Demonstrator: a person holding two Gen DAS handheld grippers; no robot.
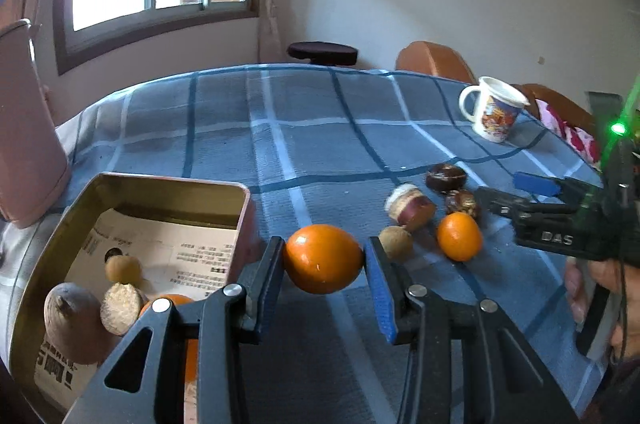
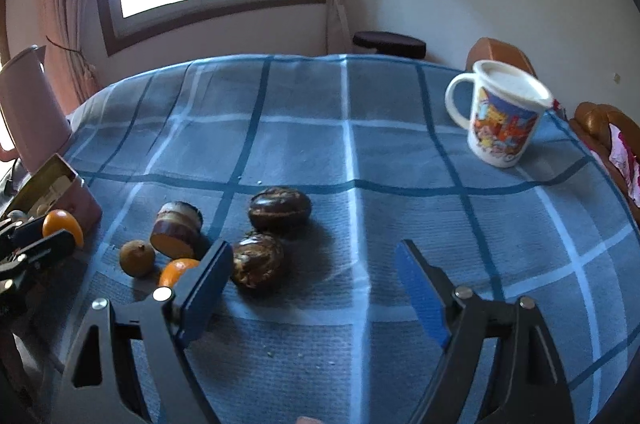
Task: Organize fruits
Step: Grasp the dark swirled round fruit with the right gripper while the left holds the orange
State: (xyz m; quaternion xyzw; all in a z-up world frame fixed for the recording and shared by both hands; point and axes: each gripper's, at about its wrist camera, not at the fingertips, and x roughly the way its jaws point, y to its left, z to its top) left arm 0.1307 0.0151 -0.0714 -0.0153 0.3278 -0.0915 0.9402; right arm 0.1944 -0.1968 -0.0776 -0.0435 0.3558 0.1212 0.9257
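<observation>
Left tongs point(image 1: 324, 260): my pads pinch the orange point(image 1: 323, 258) at its two ends, its long axis running straight across from pad to pad; it hangs clear of the cloth.
Tin point(image 1: 246, 207): open box just to the left of my held orange and a little lower, near corner close beside the left pad; several fruits and a printed paper already lie in it.
Bearing for the drop: I judge a short carry leftward over the near wall, then release.
Right tongs point(image 2: 314, 288): spread wide, nothing between the pads, pointing down at the tablecloth point(image 2: 360, 127).
Loose fruit: two dark mottled fruits point(image 2: 258, 260), a cut piece point(image 2: 176, 230), a small brown fruit point(image 2: 137, 258) and a small orange point(image 2: 176, 271) lie grouped ahead and left of my right tongs; the nearest dark one sits just beside my left pad.
Nearer hand: right, for the loose group; left, for the tin.
Mug point(image 2: 504, 115): well apart, far right.
</observation>
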